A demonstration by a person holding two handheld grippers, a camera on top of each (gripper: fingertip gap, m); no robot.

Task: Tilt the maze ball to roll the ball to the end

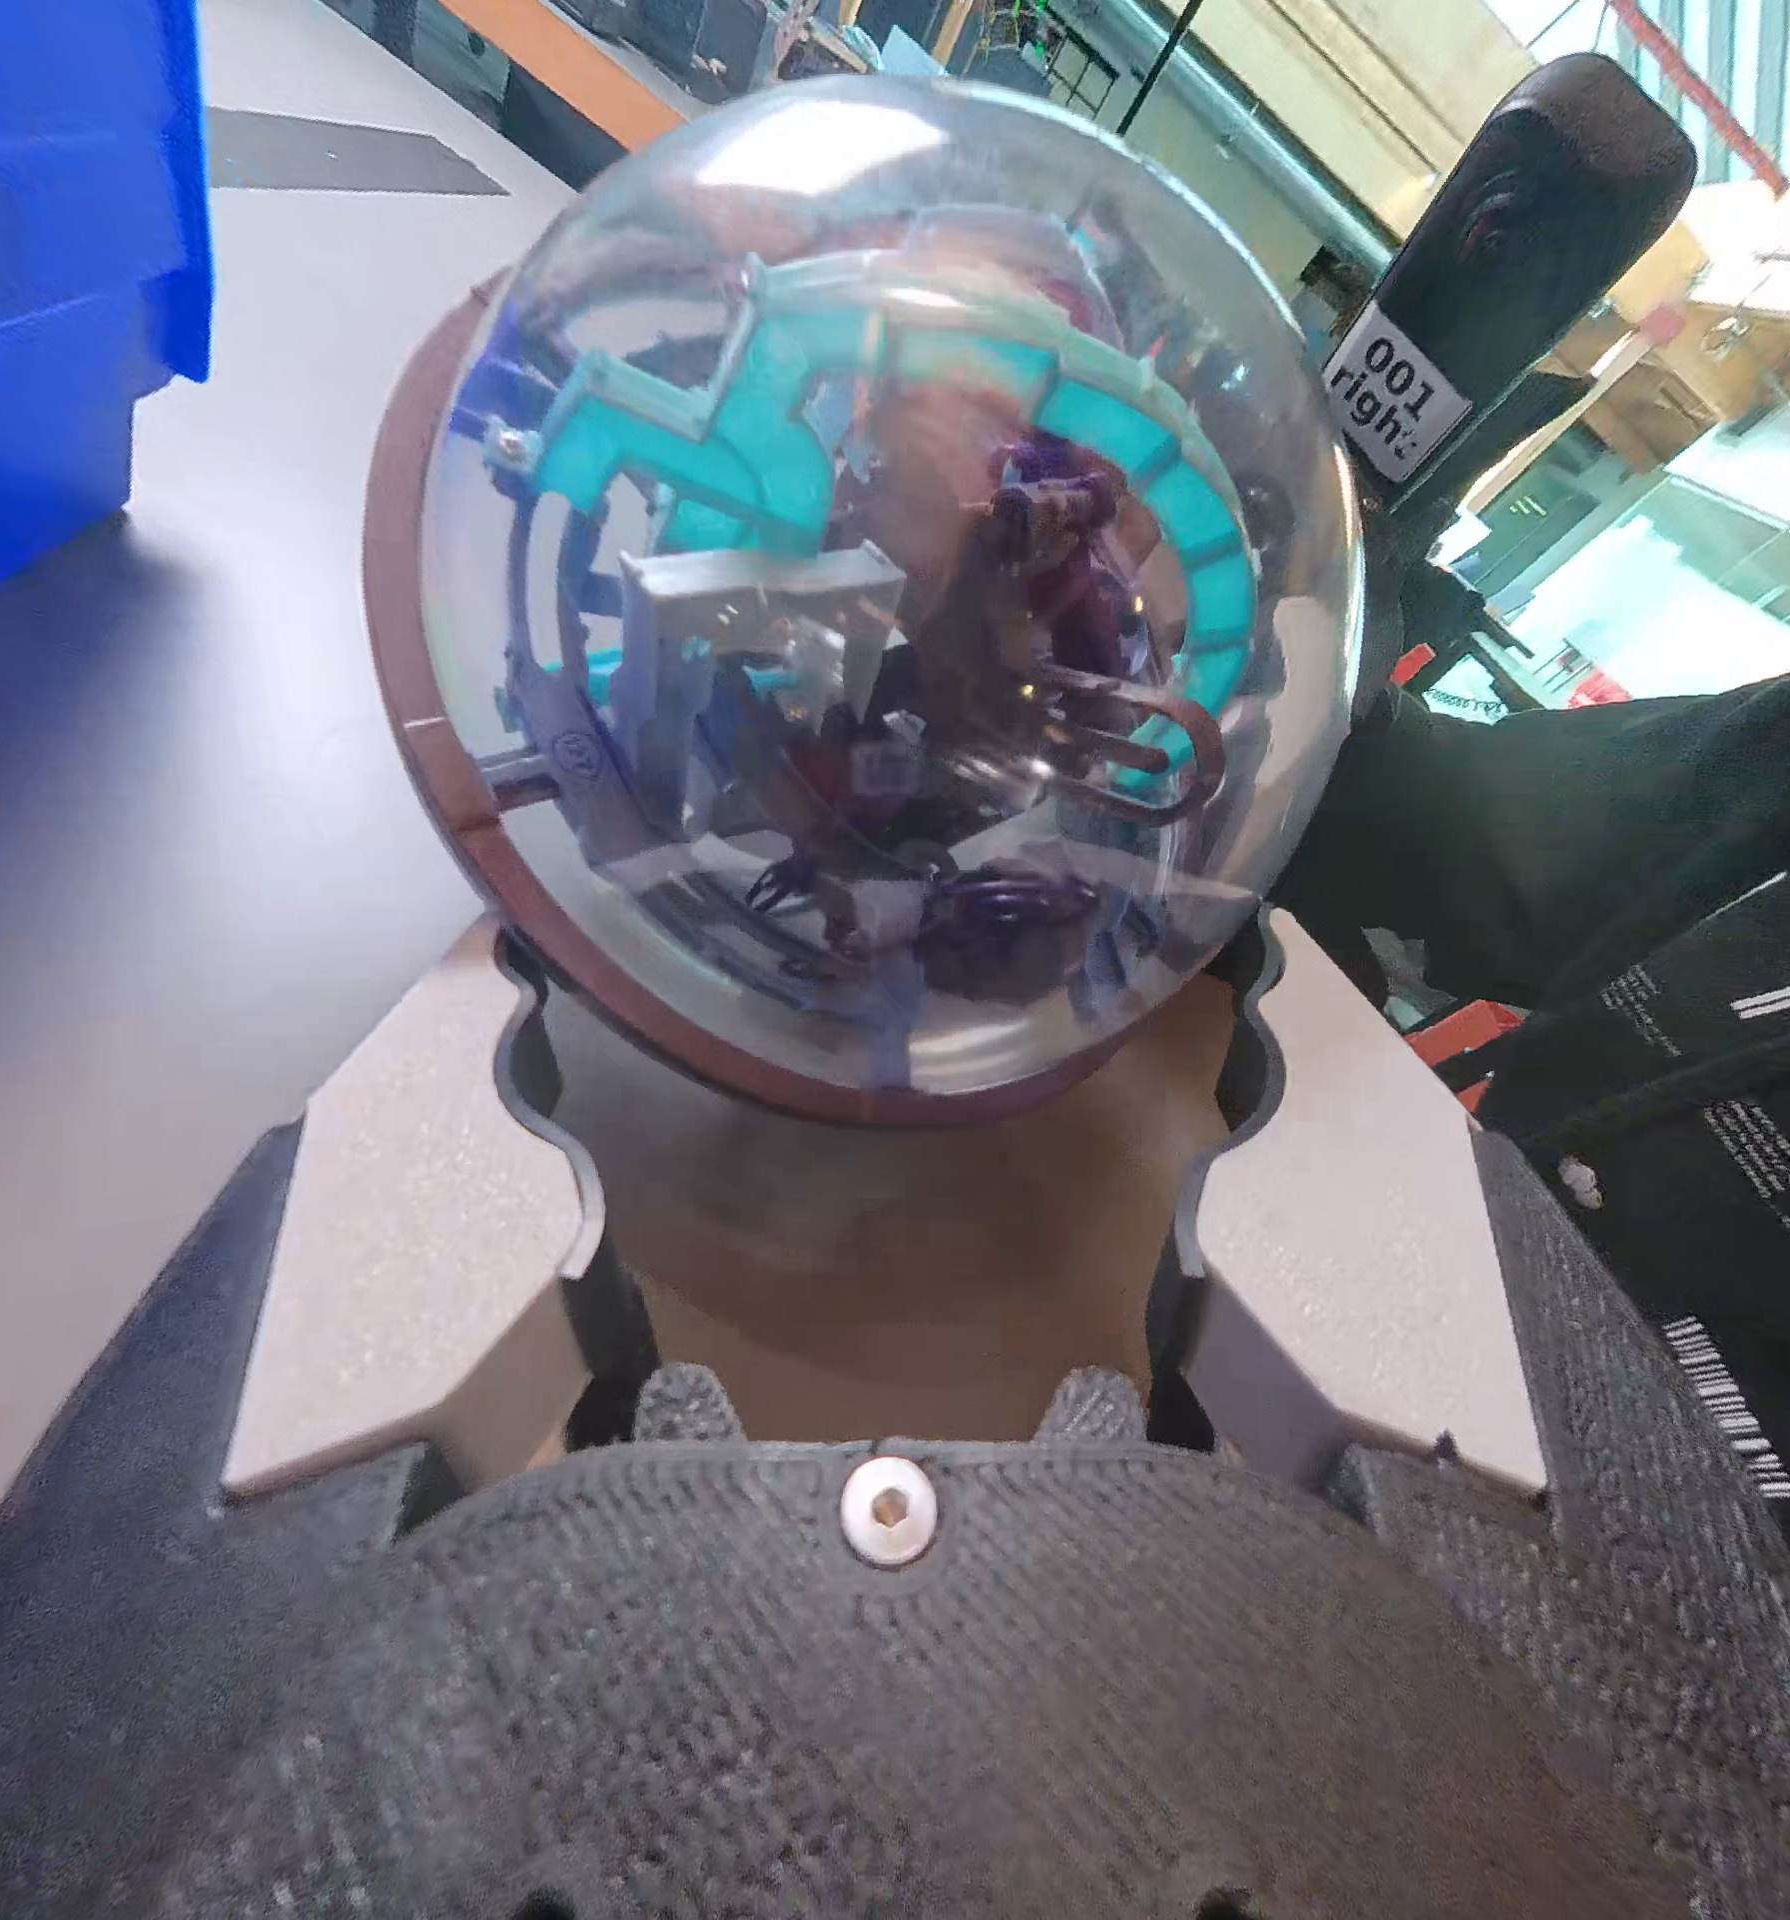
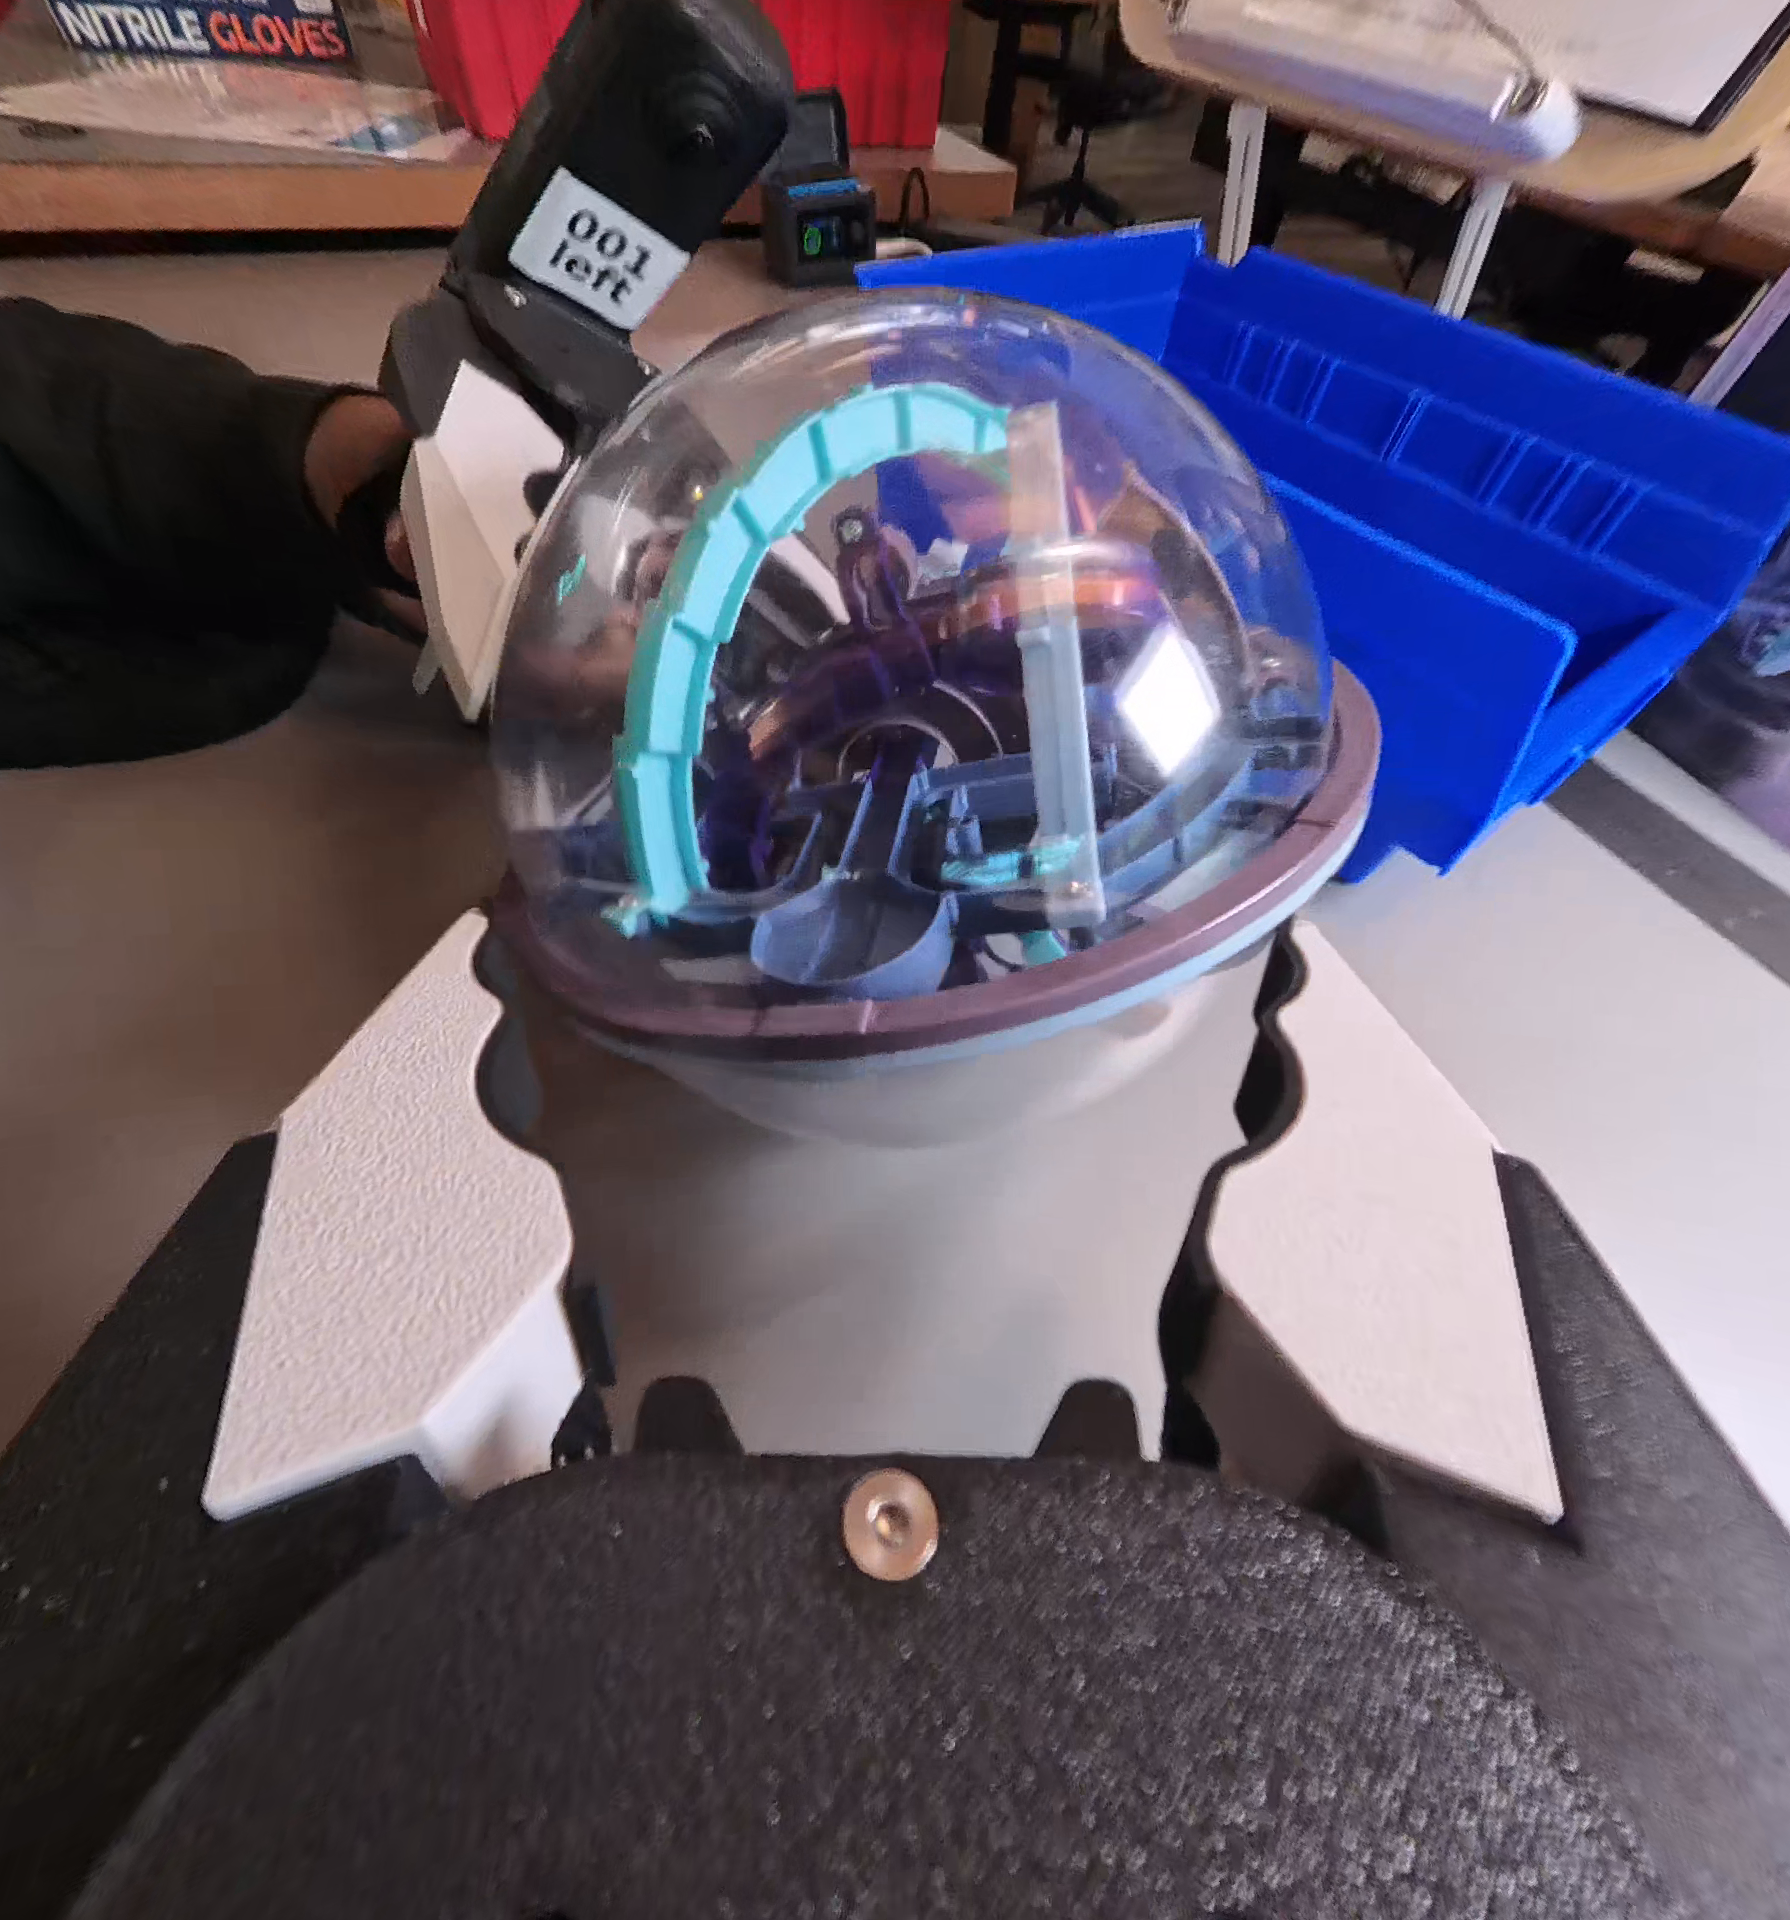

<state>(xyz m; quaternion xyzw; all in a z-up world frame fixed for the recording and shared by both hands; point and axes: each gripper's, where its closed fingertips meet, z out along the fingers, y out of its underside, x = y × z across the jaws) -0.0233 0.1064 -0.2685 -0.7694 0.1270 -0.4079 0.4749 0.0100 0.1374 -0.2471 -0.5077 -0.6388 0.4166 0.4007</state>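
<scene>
The maze ball (image 1: 870,582) is a clear sphere with a maroon rim band, teal and blue tracks inside and a white lower half. It fills the middle of both views (image 2: 922,675). My left gripper (image 1: 886,956) has its jaws spread wide, and both fingertips (image 1: 517,966) press on the sphere's sides. My right gripper (image 2: 886,966) grips it from the opposite side, with its fingertips (image 2: 1275,977) against the rim and lower half. Each gripper shows behind the ball in the other's view: the right (image 1: 1493,312) and the left (image 2: 465,582). I cannot make out the small ball inside.
A blue plastic bin (image 2: 1442,582) stands on the grey table (image 2: 1597,1091) just beyond the ball; it also shows at the left wrist view's upper left (image 1: 60,260). A person's dark sleeves (image 1: 1597,935) (image 2: 91,520) reach in behind the grippers.
</scene>
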